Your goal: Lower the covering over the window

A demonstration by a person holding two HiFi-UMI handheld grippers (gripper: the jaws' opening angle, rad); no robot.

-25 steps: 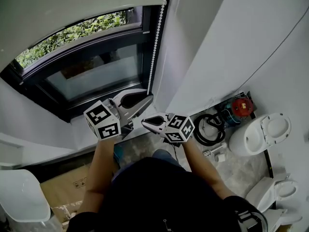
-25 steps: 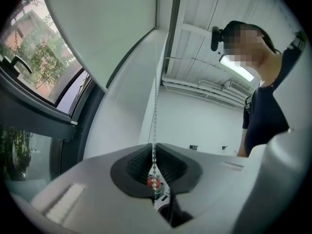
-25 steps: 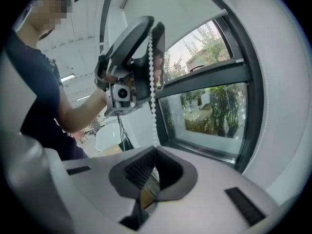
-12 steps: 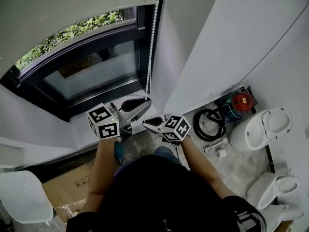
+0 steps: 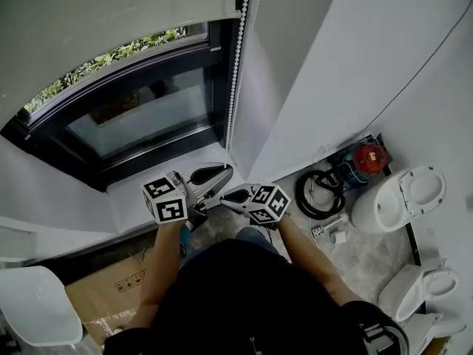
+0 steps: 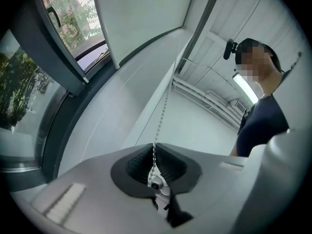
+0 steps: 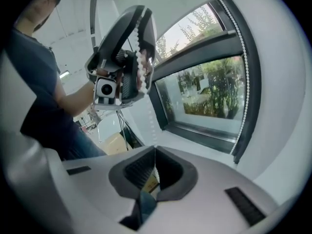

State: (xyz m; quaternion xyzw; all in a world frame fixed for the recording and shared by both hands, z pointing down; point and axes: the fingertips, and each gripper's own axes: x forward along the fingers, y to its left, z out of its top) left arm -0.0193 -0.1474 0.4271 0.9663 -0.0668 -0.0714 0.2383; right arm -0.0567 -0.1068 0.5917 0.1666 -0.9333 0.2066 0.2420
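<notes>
Roller blind [image 5: 111, 13] hung partway down the window [image 5: 140, 117], its bottom edge crossing the top of the glass, w/ a strip of green foliage & the dark pane showing below it. Bead chain [image 5: 235, 72] ran down the window's right side, beside the dark frame, to the L gripper [image 5: 222, 171]. L gripper's jaws were pressed together on the bead chain: in the left gripper view the beads rose straight up out of the pads, & in the right gripper view beads lay along its jaw edge. R gripper [image 5: 230, 195] sat just beside & slightly below the L one, tips near each other, jaws fully together w/ nothing between them. Its own view looked toward the window's lower corner. Both grippers were held in front of the person's body, near the white sill [image 5: 148, 194], marker cubes facing the head cam. On the floor at right: a coiled black hose [image 5: 319, 195], a red-topped item [image 5: 369, 160] & a white toilet [image 5: 403, 202]. At lower left: a cardboard box [image 5: 103, 291] & a white chair [image 5: 37, 309].
</notes>
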